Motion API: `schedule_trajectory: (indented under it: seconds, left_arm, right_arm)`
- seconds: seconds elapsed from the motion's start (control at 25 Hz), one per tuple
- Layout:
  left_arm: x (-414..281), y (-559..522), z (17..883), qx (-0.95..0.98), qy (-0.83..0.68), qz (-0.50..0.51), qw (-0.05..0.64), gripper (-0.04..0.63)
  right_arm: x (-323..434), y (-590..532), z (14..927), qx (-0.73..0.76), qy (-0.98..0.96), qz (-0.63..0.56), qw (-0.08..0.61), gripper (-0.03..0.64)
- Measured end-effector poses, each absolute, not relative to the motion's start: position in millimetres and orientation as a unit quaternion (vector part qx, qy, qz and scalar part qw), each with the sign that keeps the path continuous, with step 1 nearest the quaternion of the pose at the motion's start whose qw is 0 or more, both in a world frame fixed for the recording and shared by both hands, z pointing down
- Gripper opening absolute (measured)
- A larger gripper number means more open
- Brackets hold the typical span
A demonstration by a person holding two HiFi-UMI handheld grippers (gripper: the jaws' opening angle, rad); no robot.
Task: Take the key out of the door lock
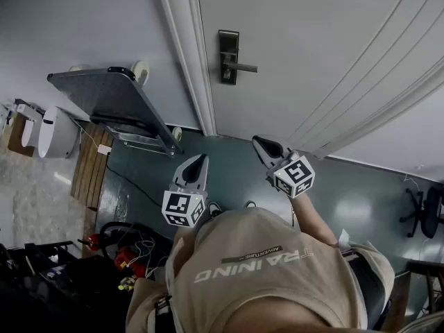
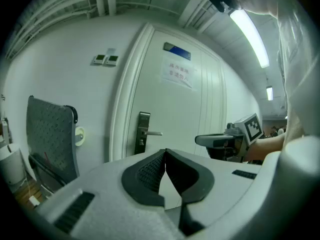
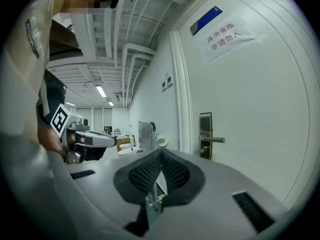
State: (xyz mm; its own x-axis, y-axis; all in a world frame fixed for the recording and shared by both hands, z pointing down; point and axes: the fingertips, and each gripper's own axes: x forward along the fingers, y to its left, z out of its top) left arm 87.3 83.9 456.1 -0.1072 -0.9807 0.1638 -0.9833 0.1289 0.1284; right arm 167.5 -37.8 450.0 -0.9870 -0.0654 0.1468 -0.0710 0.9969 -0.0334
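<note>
The white door [image 1: 312, 54] carries a dark lock plate with a lever handle [image 1: 228, 56], also seen as the lock plate [image 2: 142, 133] and the lock plate [image 3: 205, 134]. A small nub shows under the lever; what it is cannot be told. Both grippers hang well short of the door. My right gripper [image 1: 258, 141] is shut, and a small thin metal piece, apparently the key [image 3: 156, 200], sits pinched low between its pads [image 3: 145, 174]. My left gripper [image 1: 201, 158] is shut with nothing between its pads [image 2: 150, 171]. The right gripper [image 2: 215, 140] shows in the left gripper view.
A grey perforated panel [image 1: 111, 99] leans against the wall left of the door frame [image 1: 187, 54]. A white round bin [image 1: 55, 132] stands further left. Cables and red items [image 1: 125, 259] lie on the floor at lower left. An office chair [image 1: 423, 210] stands far right.
</note>
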Motion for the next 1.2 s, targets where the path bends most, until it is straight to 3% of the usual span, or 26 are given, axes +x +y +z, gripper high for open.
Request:
schedule_trajectory:
  seconds: [0.48,0.96,1.2]
  left_arm:
    - [28.3,96.4,468.1,0.694,-0.711,0.009,0.113,0.009]
    - [-31.4,138.5,505.4,0.67,-0.727,-0.01,0.151,0.009]
    - [-44.0,107.8,507.0,0.687,-0.709,-0.014,0.159,0.009]
  right_arm:
    - [110.5,-13.3,457.2,0.087,-0.993,0.022,0.075,0.014]
    - [75.4,20.7,494.2,0.101,-0.985,0.038,0.138,0.014]
    - [46.7,4.6,503.1,0.095,-0.983,0.051,0.149,0.014]
